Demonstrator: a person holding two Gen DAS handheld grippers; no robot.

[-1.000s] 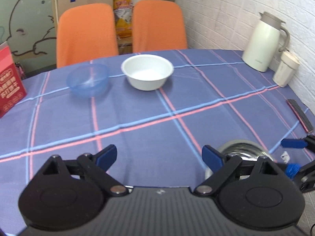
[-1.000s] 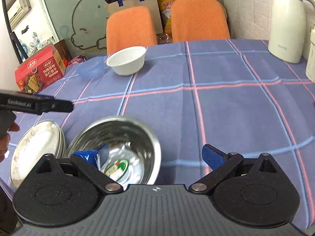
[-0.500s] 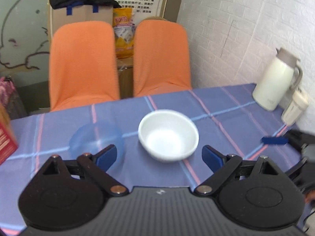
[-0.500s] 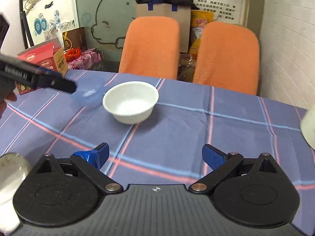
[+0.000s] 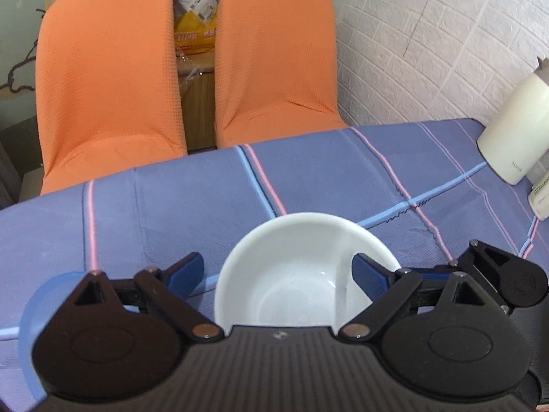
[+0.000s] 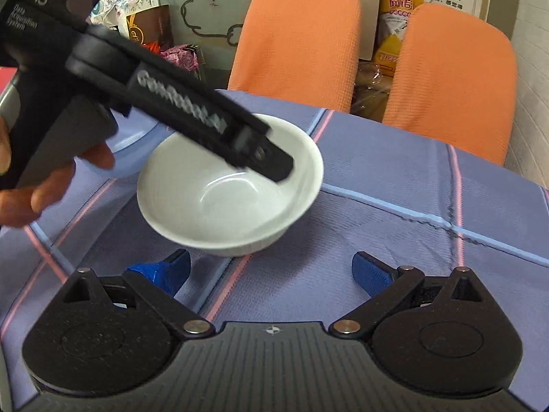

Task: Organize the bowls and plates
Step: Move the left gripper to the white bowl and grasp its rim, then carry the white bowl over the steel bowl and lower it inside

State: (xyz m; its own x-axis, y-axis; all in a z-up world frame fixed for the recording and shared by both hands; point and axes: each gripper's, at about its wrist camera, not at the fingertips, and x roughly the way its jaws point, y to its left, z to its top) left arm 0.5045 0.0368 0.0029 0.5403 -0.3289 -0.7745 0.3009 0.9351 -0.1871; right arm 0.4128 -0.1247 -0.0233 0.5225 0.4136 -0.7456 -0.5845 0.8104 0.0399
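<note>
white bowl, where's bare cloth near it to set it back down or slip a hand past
Bare tablecloth runs from the white bowl out to the far table edge by the orange chairs, and rightward toward the white thermos. It is crowded on the bowl's left, where the blue bowl sits close and the open left gripper straddles the white bowl's rim.

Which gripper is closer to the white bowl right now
Left. The left gripper is open over the white bowl, one finger inside its rim. The right gripper is open just short of it, on the near side.
</note>
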